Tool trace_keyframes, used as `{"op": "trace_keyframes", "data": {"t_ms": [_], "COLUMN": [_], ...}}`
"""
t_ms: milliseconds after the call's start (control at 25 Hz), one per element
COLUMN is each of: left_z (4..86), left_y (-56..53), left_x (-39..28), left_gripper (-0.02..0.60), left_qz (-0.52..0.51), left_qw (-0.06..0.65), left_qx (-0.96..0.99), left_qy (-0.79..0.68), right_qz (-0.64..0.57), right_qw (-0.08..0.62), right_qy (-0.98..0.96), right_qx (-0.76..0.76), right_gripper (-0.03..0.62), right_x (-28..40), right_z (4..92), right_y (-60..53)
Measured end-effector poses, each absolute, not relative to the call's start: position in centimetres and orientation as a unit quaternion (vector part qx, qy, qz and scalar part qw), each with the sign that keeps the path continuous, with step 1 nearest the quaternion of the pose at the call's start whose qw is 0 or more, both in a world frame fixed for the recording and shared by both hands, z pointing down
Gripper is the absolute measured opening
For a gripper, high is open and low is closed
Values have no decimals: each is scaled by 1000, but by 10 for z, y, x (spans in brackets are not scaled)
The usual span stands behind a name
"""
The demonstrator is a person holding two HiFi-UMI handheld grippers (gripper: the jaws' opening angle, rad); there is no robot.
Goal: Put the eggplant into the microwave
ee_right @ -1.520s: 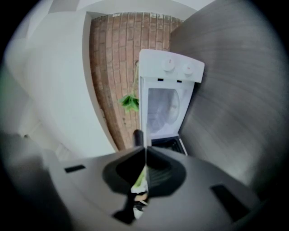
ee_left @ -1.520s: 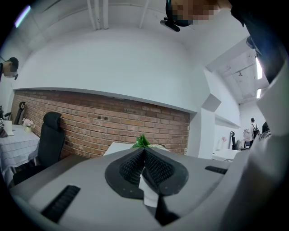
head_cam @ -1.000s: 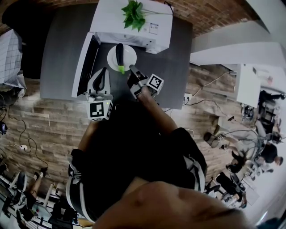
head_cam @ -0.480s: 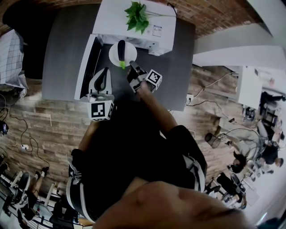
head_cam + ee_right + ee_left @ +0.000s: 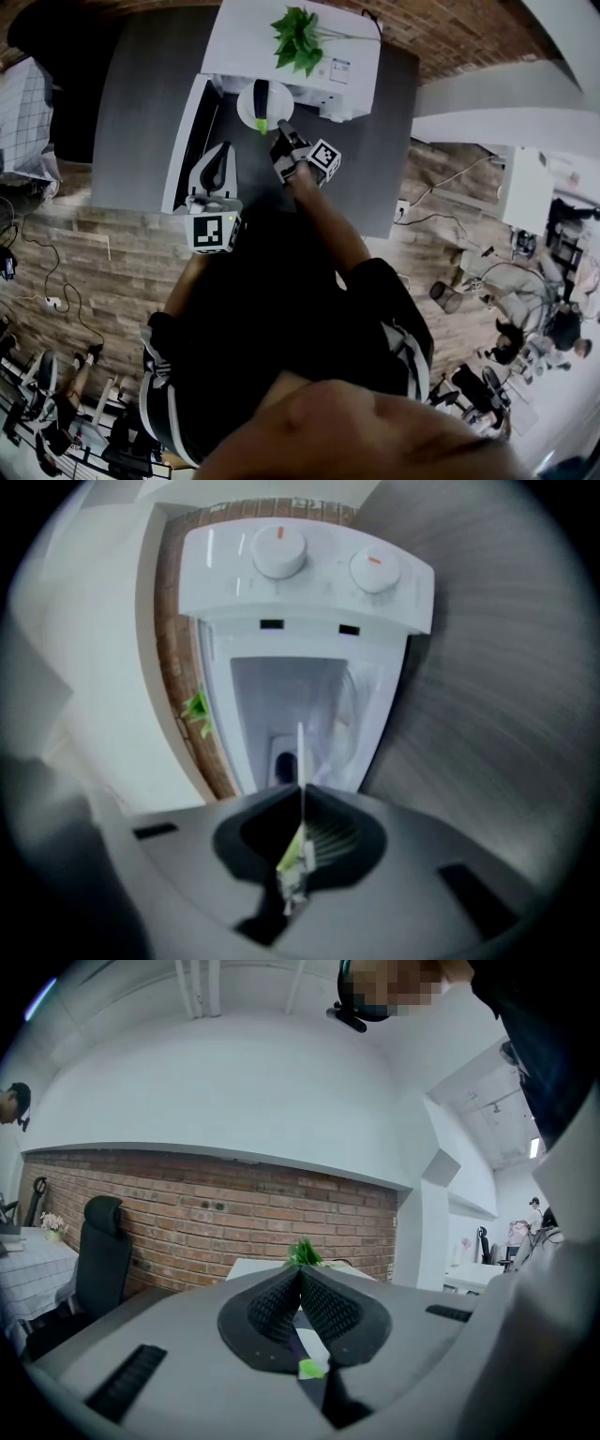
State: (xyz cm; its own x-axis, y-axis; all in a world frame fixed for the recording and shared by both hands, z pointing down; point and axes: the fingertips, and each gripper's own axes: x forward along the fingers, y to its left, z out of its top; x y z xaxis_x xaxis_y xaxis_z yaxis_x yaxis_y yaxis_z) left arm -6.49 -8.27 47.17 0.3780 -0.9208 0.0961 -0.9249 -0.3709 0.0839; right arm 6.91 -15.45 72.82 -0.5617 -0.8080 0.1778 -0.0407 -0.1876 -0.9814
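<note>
The white plate [image 5: 249, 105] carries the eggplant [image 5: 261, 94], dark body lengthwise with its green stem end nearest the right tongs [image 5: 281, 131]. Those tongs are clamped on the plate's near rim; in the right gripper view the plate [image 5: 300, 747] stands as a thin white edge between the pressed pads, with the eggplant [image 5: 285, 766] just beyond. Straight ahead of the right tongs is the microwave [image 5: 349, 49], its cavity [image 5: 291, 700] open and bare inside. The plate sits at the mouth; how far in cannot be told. Two knobs [image 5: 279, 550] lie on the panel beside the opening. A leafy plant [image 5: 298, 36] stands on top of the microwave

The left tongs [image 5: 220, 152] are together with nothing between them, level with and beside the right tongs, near the swung-open door [image 5: 186, 141]. Past their tips in the left gripper view show the plate and the green stem [image 5: 311, 1369]

All of this stands on a grey bench [image 5: 141, 103]. A brick wall [image 5: 234, 1213] runs behind it, a dark chair [image 5: 98, 1260] off past the left tongs, and wood-plank floor [image 5: 94, 272] lies around the bench

Bare bench lies outward of each pair of tongs; the door bounds the left side of the opening
</note>
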Motion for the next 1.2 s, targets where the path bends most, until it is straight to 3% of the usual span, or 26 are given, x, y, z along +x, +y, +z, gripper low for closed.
{"op": "trace_keyframes", "data": {"t_ms": [1200], "left_z": [485], "left_y": [-108], "left_x": [-60], "left_gripper": [35], "left_qz": [25], "left_qw": [89], "left_qx": [831], "left_qy": [-549], "right_qz": [-657], "right_qw": [318], "right_qy": [548], "right_qx": [-409], "right_gripper": [37], "right_x": [85], "right_z": [781], "right_y": [-232]}}
